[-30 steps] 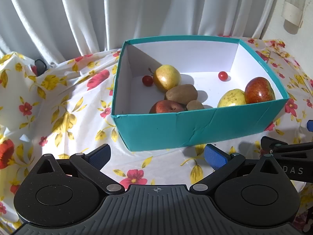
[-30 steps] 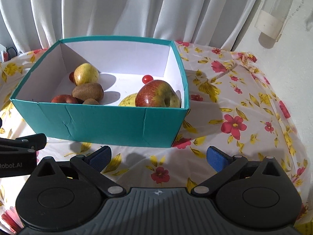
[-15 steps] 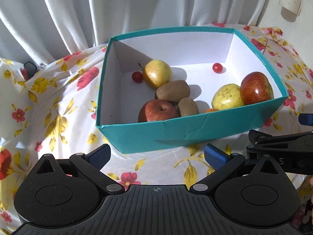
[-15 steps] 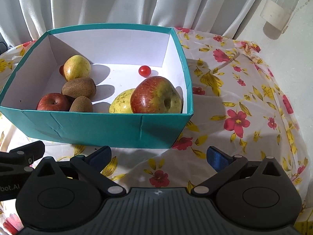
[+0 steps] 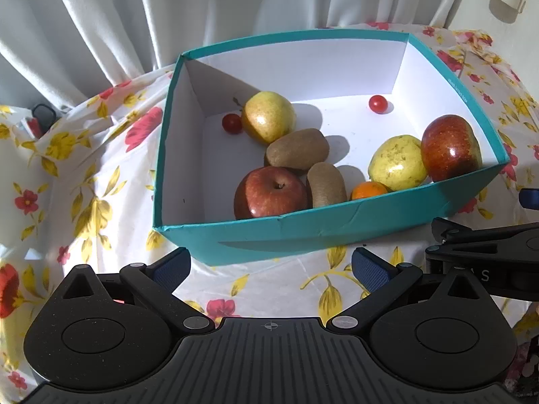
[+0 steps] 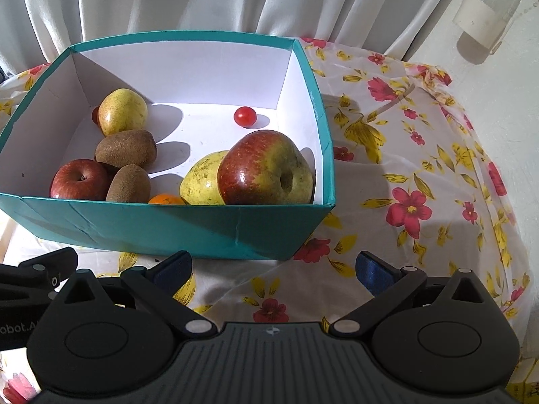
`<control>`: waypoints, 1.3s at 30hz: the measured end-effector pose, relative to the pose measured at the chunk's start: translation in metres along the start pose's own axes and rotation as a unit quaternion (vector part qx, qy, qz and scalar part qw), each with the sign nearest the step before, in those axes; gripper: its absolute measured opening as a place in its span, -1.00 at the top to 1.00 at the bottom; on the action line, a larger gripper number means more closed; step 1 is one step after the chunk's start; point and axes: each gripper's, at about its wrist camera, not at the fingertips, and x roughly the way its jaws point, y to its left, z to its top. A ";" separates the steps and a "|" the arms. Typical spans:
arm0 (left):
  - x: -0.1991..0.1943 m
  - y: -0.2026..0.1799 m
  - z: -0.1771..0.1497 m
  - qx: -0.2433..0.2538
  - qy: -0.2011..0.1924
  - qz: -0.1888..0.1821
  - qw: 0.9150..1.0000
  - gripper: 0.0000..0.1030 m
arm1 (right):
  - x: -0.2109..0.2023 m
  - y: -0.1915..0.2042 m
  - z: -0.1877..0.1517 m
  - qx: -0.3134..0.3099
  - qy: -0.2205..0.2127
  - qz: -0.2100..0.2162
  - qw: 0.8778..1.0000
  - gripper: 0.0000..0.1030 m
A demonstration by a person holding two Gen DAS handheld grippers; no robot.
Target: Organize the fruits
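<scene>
Both tools, left (image 5: pixel 269 266) and right (image 6: pixel 273 267), are spread and empty before the teal cardboard box (image 5: pixel 337 232) holding fruits.

White curtains (image 5: pixel 168 17) hang behind a sunlit floral tablecloth (image 6: pixel 421 175).

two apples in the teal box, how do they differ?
The left apple is smaller and nearly all red, stem dimple up; the right apple is bigger, red-and-yellow, tipped so its dimple faces sideways. Left touches a kiwi; right leans on a yellow pear. Both are glossy, inside the box.
</scene>
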 end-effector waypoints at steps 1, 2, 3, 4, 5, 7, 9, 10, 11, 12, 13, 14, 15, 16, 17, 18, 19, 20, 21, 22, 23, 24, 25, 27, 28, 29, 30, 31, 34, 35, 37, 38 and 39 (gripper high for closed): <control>0.001 0.000 0.000 0.000 0.001 0.000 1.000 -1.00 | 0.000 0.000 0.000 -0.001 0.000 -0.001 1.000 -1.00; 0.001 0.000 0.001 0.000 0.002 0.000 1.000 -1.00 | 0.001 0.001 0.000 -0.002 0.000 -0.002 1.000 -1.00; 0.002 0.000 0.001 0.000 0.003 0.001 1.000 -1.00 | 0.001 0.001 0.001 -0.002 0.000 -0.002 1.000 -1.00; 0.002 0.001 0.001 0.000 0.004 0.001 1.000 -1.00 | 0.001 0.001 0.001 -0.003 0.000 -0.003 1.000 -1.00; 0.003 0.001 0.001 -0.001 0.006 0.000 1.000 -1.00 | 0.001 0.002 0.001 -0.004 -0.001 -0.004 1.000 -1.00; 0.004 0.001 0.002 -0.002 0.008 0.000 1.000 -1.00 | 0.001 0.002 0.001 -0.004 0.000 -0.004 1.000 -1.00; 0.005 0.002 0.002 -0.002 0.009 0.002 1.000 -1.00 | 0.001 0.002 0.002 -0.005 -0.001 -0.004 1.000 -1.00; 0.005 0.002 0.002 -0.002 0.010 0.003 1.000 -1.00 | 0.002 0.002 0.002 -0.005 -0.001 -0.004 1.000 -1.00; 0.005 0.002 0.002 -0.002 0.010 0.003 1.000 -1.00 | 0.002 0.002 0.002 -0.005 -0.001 -0.004 1.000 -1.00; 0.005 0.002 0.002 -0.001 0.011 0.004 1.000 -1.00 | 0.002 0.002 0.002 -0.005 -0.001 -0.004 1.000 -1.00; 0.006 0.001 0.002 -0.001 0.011 0.005 1.000 -1.00 | 0.002 0.002 0.002 -0.005 -0.001 -0.004 1.000 -1.00; 0.006 0.001 0.002 0.000 0.011 0.006 1.000 -1.00 | 0.002 0.002 0.002 -0.005 -0.001 -0.004 1.000 -1.00; 0.006 0.001 0.003 0.000 0.011 0.006 1.000 -1.00 | 0.002 0.002 0.002 -0.005 -0.001 -0.004 1.000 -1.00; 0.006 0.001 0.003 0.000 0.012 0.006 1.000 -1.00 | 0.002 0.002 0.002 -0.005 -0.001 -0.004 1.000 -1.00; 0.007 0.001 0.003 0.001 0.012 0.006 1.000 -1.00 | 0.002 0.002 0.002 -0.005 -0.001 -0.004 1.000 -1.00; 0.007 0.001 0.003 0.000 0.012 0.006 1.000 -1.00 | 0.002 0.003 0.002 -0.005 -0.001 -0.004 1.000 -1.00; 0.007 0.001 0.003 0.000 0.012 0.007 1.000 -1.00 | 0.002 0.002 0.002 -0.006 -0.001 -0.004 1.000 -1.00; 0.007 0.001 0.003 0.001 0.012 0.008 1.000 -1.00 | 0.002 0.002 0.002 -0.007 -0.002 -0.004 1.000 -1.00; 0.007 0.001 0.003 0.001 0.012 0.009 1.000 -1.00 | 0.002 0.002 0.002 -0.007 -0.002 -0.004 1.000 -1.00; 0.008 0.000 0.003 0.002 0.012 0.009 1.000 -1.00 | 0.003 0.002 0.003 -0.008 -0.002 -0.004 1.000 -1.00; 0.008 0.000 0.003 0.002 0.012 0.010 1.000 -1.00 | 0.003 0.002 0.003 -0.008 -0.002 -0.005 1.000 -1.00; 0.008 0.000 0.003 0.002 0.013 0.010 1.000 -1.00 | 0.003 0.002 0.003 -0.008 -0.003 -0.005 1.000 -1.00; 0.008 0.000 0.003 0.002 0.013 0.010 1.000 -1.00 | 0.004 0.002 0.003 -0.009 -0.002 -0.005 1.000 -1.00; 0.009 -0.001 0.003 0.004 0.012 0.011 1.000 -1.00 | 0.005 0.002 0.003 -0.010 -0.003 -0.005 1.000 -1.00; 0.009 -0.001 0.003 0.004 0.012 0.012 1.000 -1.00 | 0.005 0.002 0.003 -0.010 -0.002 -0.006 1.000 -1.00; 0.010 -0.001 0.003 0.005 0.012 0.012 1.000 -1.00 | 0.005 0.002 0.003 -0.010 -0.003 -0.006 1.000 -1.00; 0.010 -0.002 0.004 0.006 0.011 0.013 1.000 -1.00 | 0.006 0.002 0.003 -0.010 -0.003 -0.006 1.000 -1.00; 0.010 -0.002 0.004 0.007 0.012 0.013 1.000 -1.00 | 0.006 0.002 0.003 -0.010 -0.002 -0.006 1.000 -1.00; 0.011 -0.003 0.004 0.008 0.013 0.015 1.000 -1.00 | 0.007 0.001 0.003 -0.010 -0.001 -0.006 1.000 -1.00; 0.011 -0.003 0.004 0.008 0.013 0.016 1.000 -1.00 | 0.007 0.001 0.003 -0.010 -0.001 -0.006 1.000 -1.00; 0.012 -0.003 0.004 0.009 0.014 0.016 1.000 -1.00 | 0.008 0.001 0.003 -0.011 0.000 -0.006 1.000 -1.00; 0.012 -0.003 0.004 0.008 0.014 0.015 1.000 -1.00 | 0.008 0.002 0.003 -0.011 -0.001 -0.006 1.000 -1.00; 0.013 -0.003 0.004 0.008 0.014 0.015 1.000 -1.00 | 0.008 0.002 0.003 -0.011 -0.001 -0.006 1.000 -1.00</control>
